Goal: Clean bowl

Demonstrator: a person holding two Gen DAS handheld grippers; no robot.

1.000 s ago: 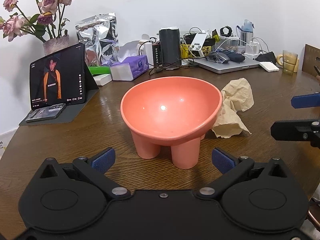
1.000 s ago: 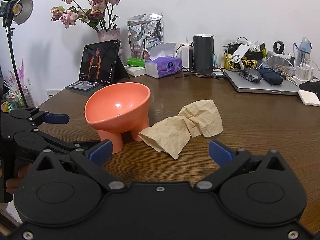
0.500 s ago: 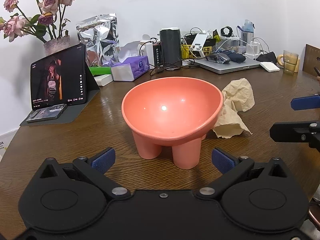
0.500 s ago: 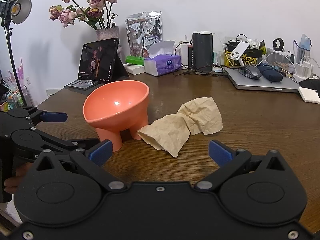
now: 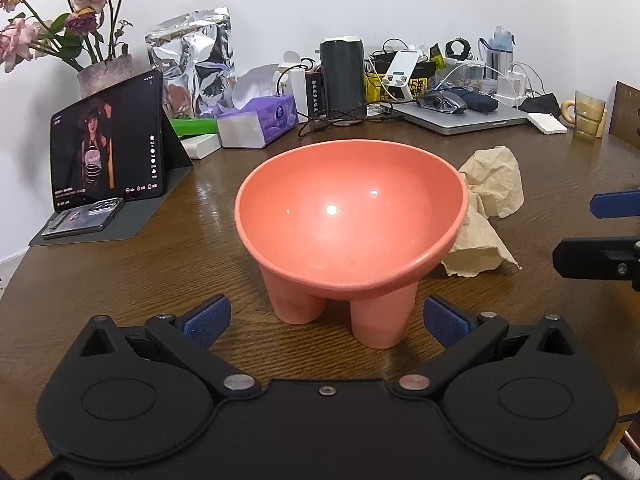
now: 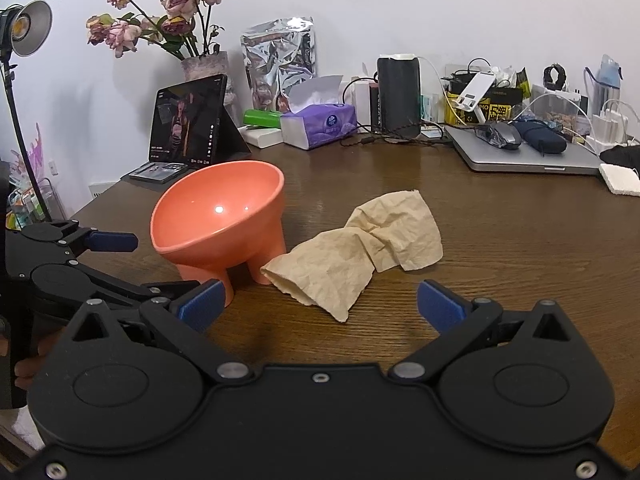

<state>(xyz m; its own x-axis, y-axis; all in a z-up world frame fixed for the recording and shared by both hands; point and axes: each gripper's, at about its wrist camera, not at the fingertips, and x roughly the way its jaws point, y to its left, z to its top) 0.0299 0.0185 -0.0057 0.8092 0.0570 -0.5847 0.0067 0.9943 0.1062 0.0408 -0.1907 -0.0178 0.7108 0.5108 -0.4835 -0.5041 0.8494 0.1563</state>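
Bowl: coral-pink footed bowl [image 5: 352, 216] stands upright on its stubby legs on the wooden table [image 5: 160, 280], its tilted mouth facing the left gripper; nothing holds it
Bowl interior: glossy, with a few faint specks low on the near wall in the left wrist view; whether these are soil or glare I cannot tell
Wiping material: crumpled tan paper towel [image 6: 360, 256] lies flat on the table just beside the bowl's feet, on the side toward the right gripper; contact with the feet cannot be settled
Left gripper [image 5: 326, 318]: jaws spread wide, empty, low and directly in front of the bowl's legs
Right gripper [image 6: 320, 304]: jaws spread wide, empty, pointed at the near corner of the paper towel, not touching it
Step in hand: judged ambiguous; bowl standing free, towel lying loose and both tools empty fit a towel about to be taken up for wiping, and equally one laid down after wiping
Next move: not settled by this scene, so none is prescribed
Surroundings: tablet [image 5: 108, 152], tissue box [image 5: 260, 124], laptop [image 6: 520, 156] stand well apart at the table's back
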